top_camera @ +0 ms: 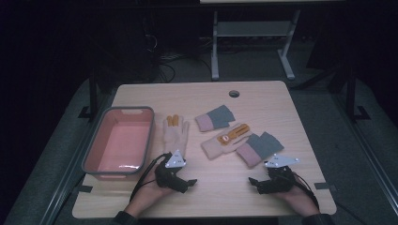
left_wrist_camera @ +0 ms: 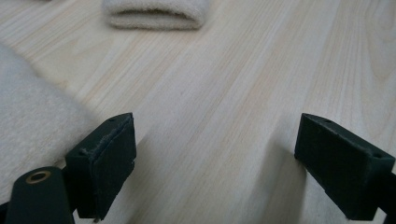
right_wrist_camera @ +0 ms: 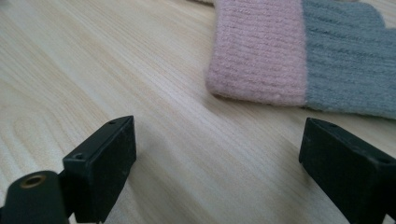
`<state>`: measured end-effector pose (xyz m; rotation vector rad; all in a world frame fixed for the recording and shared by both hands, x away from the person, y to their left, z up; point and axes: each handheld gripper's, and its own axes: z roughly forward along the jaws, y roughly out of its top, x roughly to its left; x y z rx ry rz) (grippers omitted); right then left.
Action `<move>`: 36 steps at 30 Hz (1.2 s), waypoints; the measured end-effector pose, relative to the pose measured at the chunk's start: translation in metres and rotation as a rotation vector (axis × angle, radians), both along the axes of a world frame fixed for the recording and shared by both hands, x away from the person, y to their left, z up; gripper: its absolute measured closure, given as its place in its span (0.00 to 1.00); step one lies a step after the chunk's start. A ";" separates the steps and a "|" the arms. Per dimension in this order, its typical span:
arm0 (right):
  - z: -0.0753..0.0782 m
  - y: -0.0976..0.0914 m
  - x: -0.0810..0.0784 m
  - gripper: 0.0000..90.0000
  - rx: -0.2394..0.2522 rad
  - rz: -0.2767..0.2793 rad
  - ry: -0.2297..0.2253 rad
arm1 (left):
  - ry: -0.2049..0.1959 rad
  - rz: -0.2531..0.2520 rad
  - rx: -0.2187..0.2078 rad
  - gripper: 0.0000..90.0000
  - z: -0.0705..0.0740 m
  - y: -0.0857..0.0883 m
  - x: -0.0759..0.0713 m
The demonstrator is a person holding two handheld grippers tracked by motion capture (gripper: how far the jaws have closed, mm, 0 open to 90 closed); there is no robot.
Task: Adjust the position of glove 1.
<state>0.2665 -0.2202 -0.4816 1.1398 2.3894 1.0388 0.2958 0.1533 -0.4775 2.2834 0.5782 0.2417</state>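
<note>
Near the table's front edge we rest both hands | left gripper spread, empty, beside cream glove | right gripper spread, empty, facing pink-grey glove | pink bin left, likely for collecting.

No text, label, brand, number or sign can be read anywhere here.

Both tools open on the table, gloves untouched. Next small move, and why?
Probably ease the right tool forward onto the pink cuff of the grey knitted glove. Its jaws stand open with bare wooden table between them, and that cuff lies just ahead.
</note>
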 end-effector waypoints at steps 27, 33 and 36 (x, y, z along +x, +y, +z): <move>0.041 0.016 0.013 0.72 0.036 0.051 -0.008 | -0.005 -0.007 0.001 0.13 0.000 0.002 0.000; 0.043 0.032 0.030 0.96 0.057 0.100 0.019 | -0.003 -0.003 -0.003 0.13 0.000 0.002 0.000; 0.041 0.039 0.039 1.00 0.063 0.114 0.017 | -0.002 -0.003 -0.002 0.13 0.000 0.002 0.000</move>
